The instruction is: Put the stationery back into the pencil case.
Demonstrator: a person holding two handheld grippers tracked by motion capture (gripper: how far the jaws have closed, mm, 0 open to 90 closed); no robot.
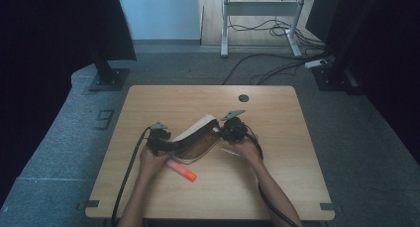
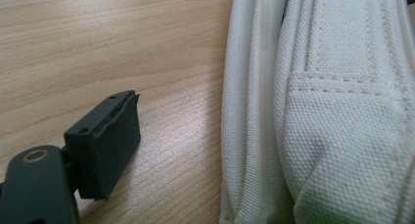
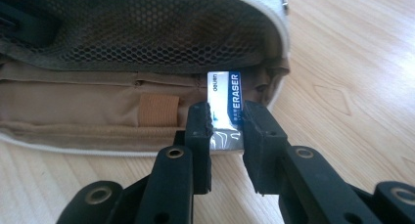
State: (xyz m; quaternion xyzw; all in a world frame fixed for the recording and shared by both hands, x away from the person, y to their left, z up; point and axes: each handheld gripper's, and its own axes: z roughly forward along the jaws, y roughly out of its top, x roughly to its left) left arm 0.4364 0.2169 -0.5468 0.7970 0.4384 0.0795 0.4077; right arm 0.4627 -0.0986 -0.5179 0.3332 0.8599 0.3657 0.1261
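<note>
While high view hides it, right gripper [image 3: 226, 123] clamps eraser [image 3: 226, 111] at pouch [image 3: 147, 106] mouth; left gripper [image 2: 105, 145] grip unclear.

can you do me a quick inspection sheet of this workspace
surface: wooden table, a round hole near its far edge
job's things: open cream pencil case with mesh pocket and brown lining; eraser at its opening
clutter: orange marker and a thin pale stick on the table
grippers: right gripper has its jaws shut on the eraser; left gripper is at the case's other end, one jaw beside the outer canvas, grip not clear
cables: a black cable trails from each gripper toward the near edge; more cables on the floor behind
surroundings: grey carpet, dark stands either side, a desk frame at the back
</note>
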